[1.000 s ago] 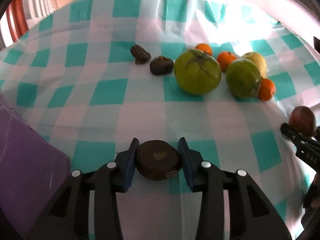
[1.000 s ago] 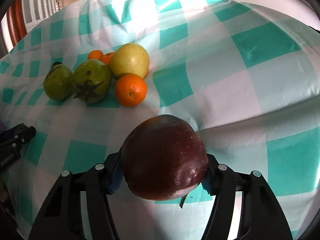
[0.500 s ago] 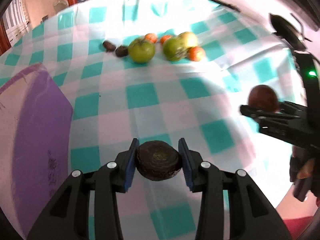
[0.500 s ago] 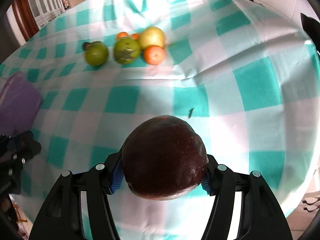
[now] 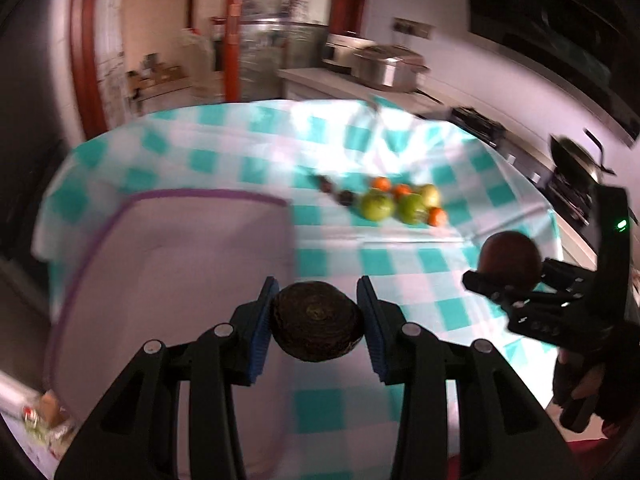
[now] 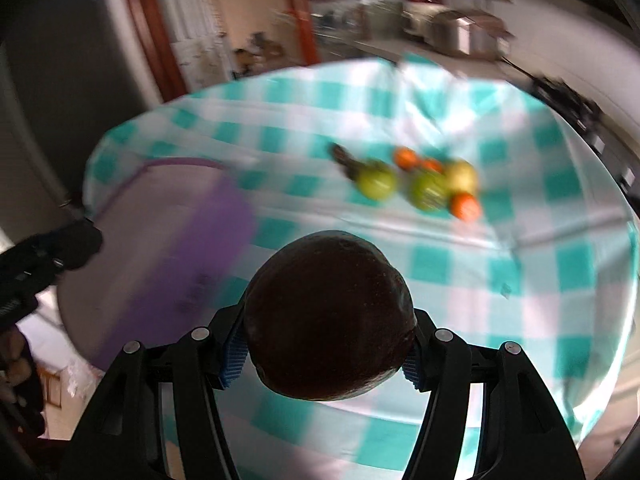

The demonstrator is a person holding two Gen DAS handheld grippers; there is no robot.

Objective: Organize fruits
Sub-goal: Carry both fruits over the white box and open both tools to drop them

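Left wrist view: the left hand-held gripper (image 5: 318, 326) is clamped on a dark, flattened, wrinkled fruit (image 5: 317, 326), blue pads pressed against both sides. This view alone shows the right hand-held gripper (image 5: 506, 276) from the side, at the right margin, carrying a dark red round fruit (image 5: 509, 258) clear above the checked cloth (image 5: 436, 264), with part of the person's hand (image 5: 582, 390) gripping the handle below.

Right wrist view: the right hand-held gripper (image 6: 326, 342) is clamped on the dark red round fruit (image 6: 328, 314), which fills the gap and hides most of both pads. Only the tip of the left unit shows, at the left edge.

Both views: a purple-edged tray (image 5: 176, 280) lies on the near left of the bench, its interior bare. The remaining fruit cluster (image 5: 396, 204), green, yellow and orange pieces with two small dark ones to its left, sits well apart at the far side. Bare cloth lies between tray and cluster. The bench's right and near edges fall away close under the right gripper.

Both grippers point obliquely downward, held well above the bench. Both frames are motion-blurred.
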